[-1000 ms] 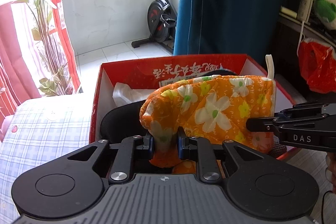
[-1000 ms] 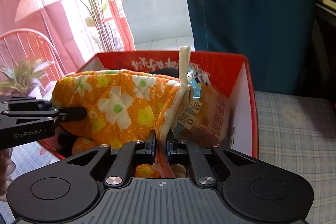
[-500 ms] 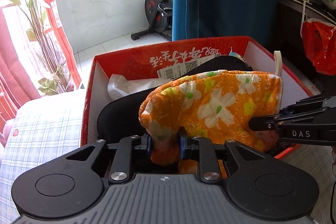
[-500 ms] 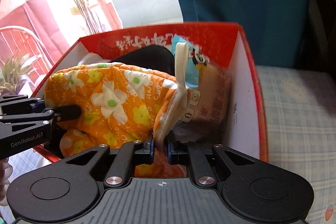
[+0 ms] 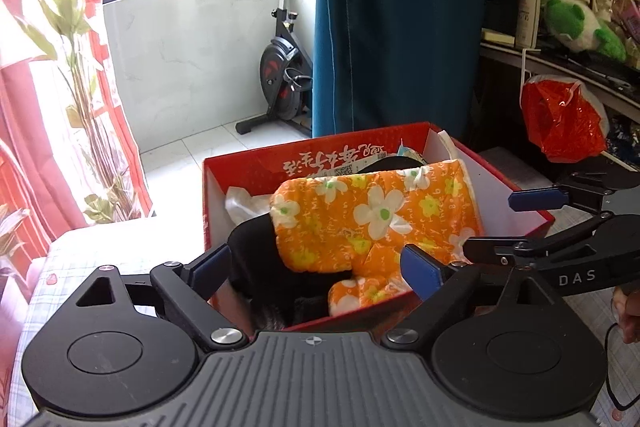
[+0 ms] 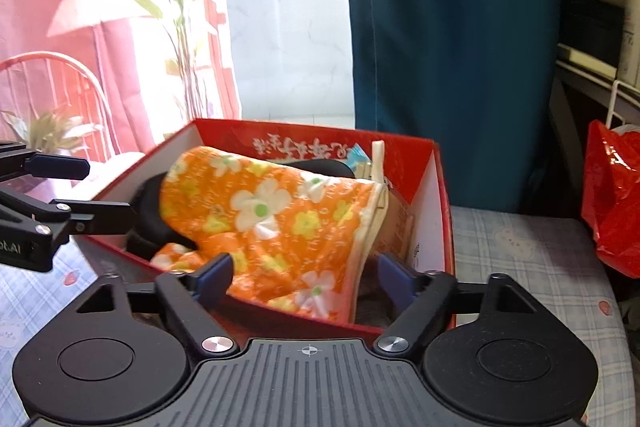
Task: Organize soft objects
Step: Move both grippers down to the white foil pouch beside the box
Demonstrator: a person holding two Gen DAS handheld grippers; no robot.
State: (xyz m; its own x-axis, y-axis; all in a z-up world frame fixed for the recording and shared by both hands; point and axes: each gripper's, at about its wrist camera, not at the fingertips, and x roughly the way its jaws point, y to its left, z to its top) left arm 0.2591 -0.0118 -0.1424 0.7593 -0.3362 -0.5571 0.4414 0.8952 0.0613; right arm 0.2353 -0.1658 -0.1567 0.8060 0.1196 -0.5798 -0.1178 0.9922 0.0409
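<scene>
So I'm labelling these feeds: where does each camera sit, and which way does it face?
Left wrist: on the left gripper, looking down into the red box; right gripper at right.
Right wrist: on the right gripper, facing the box from its other side; left gripper at left.
Shared: the orange mitt, both jaws opening off it.
</scene>
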